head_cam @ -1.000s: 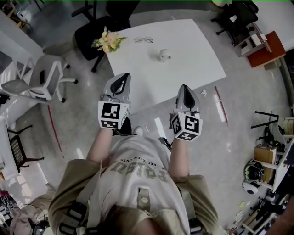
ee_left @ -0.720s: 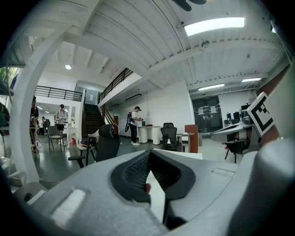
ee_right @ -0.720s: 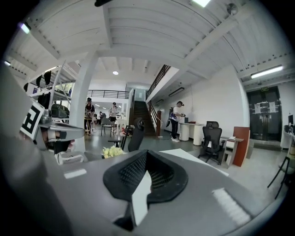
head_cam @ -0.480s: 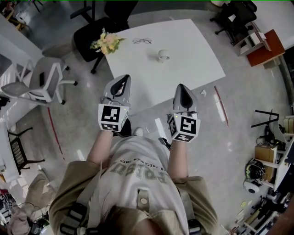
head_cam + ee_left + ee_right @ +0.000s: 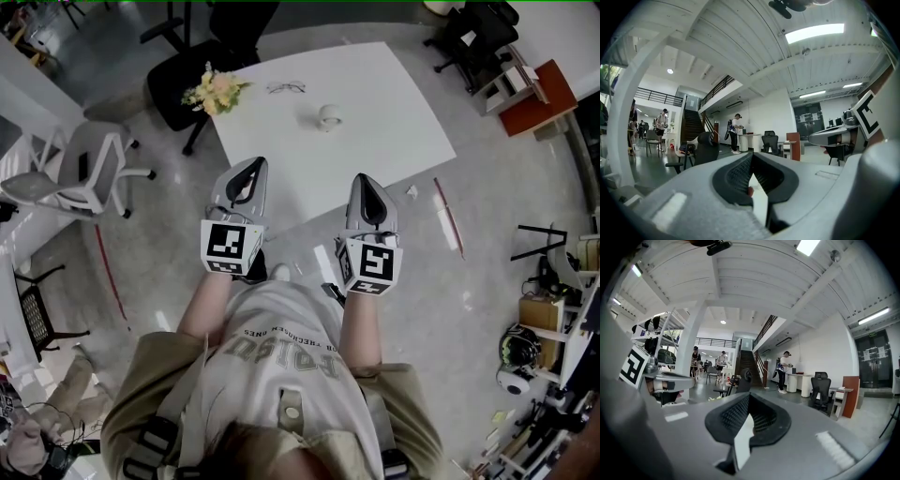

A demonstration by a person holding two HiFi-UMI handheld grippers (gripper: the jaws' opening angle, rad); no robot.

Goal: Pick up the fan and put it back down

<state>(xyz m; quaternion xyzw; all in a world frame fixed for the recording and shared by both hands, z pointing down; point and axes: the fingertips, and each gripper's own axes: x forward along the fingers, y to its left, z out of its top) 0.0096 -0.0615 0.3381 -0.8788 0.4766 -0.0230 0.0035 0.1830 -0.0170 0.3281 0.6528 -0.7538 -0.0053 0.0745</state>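
Note:
A small white fan [image 5: 328, 116] stands near the middle of the white table [image 5: 394, 103] in the head view. Both grippers hover side by side over the table's near edge, well short of the fan. The left gripper [image 5: 251, 168] has its jaws pressed together with nothing between them. The right gripper [image 5: 362, 180] is shut and empty too. In the left gripper view the left gripper [image 5: 751, 157] points level into the room, and the right gripper [image 5: 749, 400] does the same in its own view. The fan shows in neither gripper view.
A bunch of flowers [image 5: 217, 89] lies at the table's far left corner, with a pair of glasses [image 5: 286, 88] beside it. A black chair [image 5: 183, 70] stands behind the table, a white chair [image 5: 80, 173] to the left. A person [image 5: 736, 132] stands at a far desk.
The right gripper has edged a little to the left and rolled slightly. The left gripper has stayed where it was. Both remain shut.

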